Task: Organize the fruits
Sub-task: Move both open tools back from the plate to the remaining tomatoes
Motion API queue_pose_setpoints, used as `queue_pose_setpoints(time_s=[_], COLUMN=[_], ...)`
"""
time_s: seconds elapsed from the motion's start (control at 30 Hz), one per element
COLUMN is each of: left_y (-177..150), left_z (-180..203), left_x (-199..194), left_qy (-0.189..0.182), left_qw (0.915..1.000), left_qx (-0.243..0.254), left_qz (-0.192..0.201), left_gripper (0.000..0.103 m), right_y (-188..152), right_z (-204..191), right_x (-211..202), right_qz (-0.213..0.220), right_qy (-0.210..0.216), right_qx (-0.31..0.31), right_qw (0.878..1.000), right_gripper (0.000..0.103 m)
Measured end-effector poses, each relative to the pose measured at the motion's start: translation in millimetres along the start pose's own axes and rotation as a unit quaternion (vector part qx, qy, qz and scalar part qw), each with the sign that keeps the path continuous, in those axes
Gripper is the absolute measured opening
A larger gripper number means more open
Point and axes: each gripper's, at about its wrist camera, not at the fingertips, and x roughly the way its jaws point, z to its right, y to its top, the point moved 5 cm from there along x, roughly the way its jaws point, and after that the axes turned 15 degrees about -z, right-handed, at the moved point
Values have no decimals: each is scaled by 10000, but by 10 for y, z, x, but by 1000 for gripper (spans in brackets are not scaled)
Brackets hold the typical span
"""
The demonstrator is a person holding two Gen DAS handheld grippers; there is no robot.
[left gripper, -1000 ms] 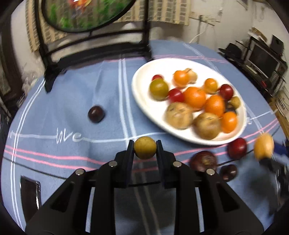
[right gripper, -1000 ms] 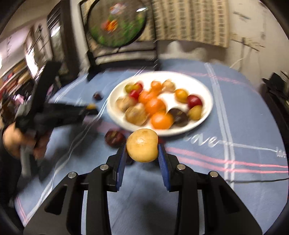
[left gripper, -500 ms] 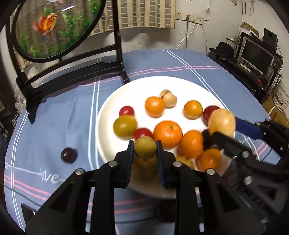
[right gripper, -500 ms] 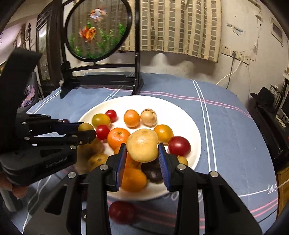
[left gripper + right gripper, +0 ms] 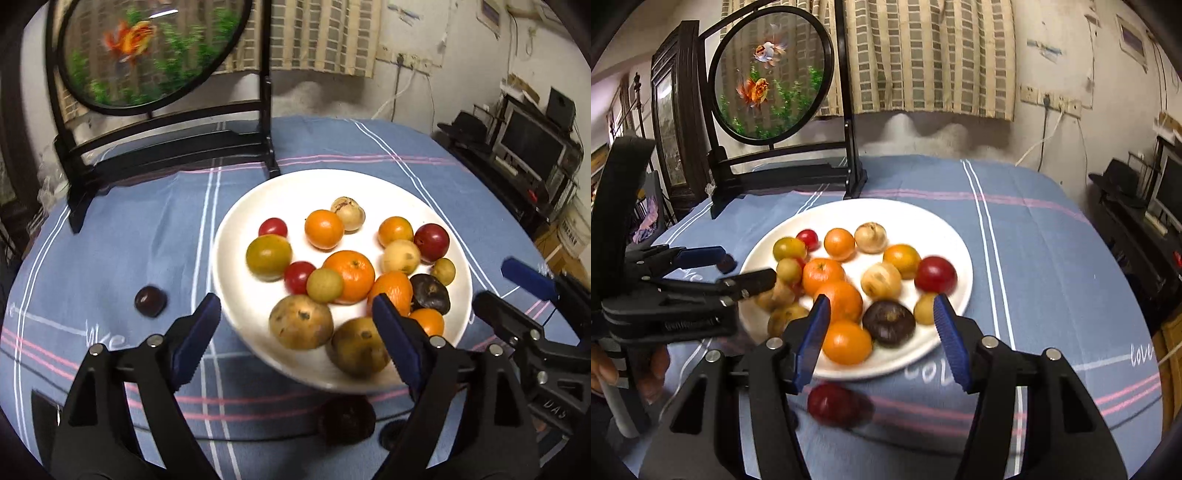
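We see both grippers above the near rim of the plate (image 5: pixel 236 236), each with fingers that have just been opening and now stand spread with nothing between them: the left gripper (image 5: pixel 295 325) over the potato-brown fruit (image 5: pixel 301 321), the right gripper (image 5: pixel 881 328) over the dark fruit (image 5: pixel 889 322) and an orange (image 5: pixel 846 341). The fruits lie crowded on the plate near the middle of the desk (image 5: pixel 1052 258); three are not yet gathered, namely a dark plum (image 5: pixel 149 301) on the cloth left of the plate, a dark fruit (image 5: pixel 347 419) just off the near rim, and a red fruit (image 5: pixel 833 404) under the right gripper. We judge the main risk to be rolling: the two newly dropped fruits, one olive (image 5: pixel 324 284) and one pale (image 5: pixel 881 280), rest against neighbours, and a nudge from a descending finger could send round fruit over the shallow rim. A second risk is collision between the grippers, which stand near each other at the plate's near side. Open room lies left, over bare cloth toward the plum, and right, toward the striped cloth; the far side is closed by the black stand (image 5: pixel 783 173) of the round fish screen (image 5: pixel 772 74), whose foot is just beside the far rim. The desk's right edge drops toward shelving.
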Motion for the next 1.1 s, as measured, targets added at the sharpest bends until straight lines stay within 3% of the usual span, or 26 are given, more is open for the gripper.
queue_pose_setpoints(time_s=[0.17,0.23,0.3,0.5,0.7,1.1], left_y=[-307,-411,-529,-808,-874,-940], left_z=[-175,-175,-191,-425,-561,-675], left_x=[-137,-124,-142,-149,-84,-12], left_qy=[-108,-58,245,182,360,293], left_qw=[9991,9995,9993,9988,9977,9971], left_qx=[-420,-199,118,-90,-92,-163], left_qz=[41,-226,-276,-443,-565,-687], left_gripper=[86,86,86,88,88,92], right_y=[-210,-301,-377,-536,-635,-592], right_z=[64,84,73,-140,-298,-314], right_x=[-127,-138,-123,-84,11,369], right_qz=[-68,-136,-212,-434,-715,-1091], right_qy=[162,229,301,294,111,-15], right_qx=[168,259,294,-192,-571,-239], right_qw=[9997,9993,9989,9984,9957,9937], right_gripper=[58,58,58,58,58,58])
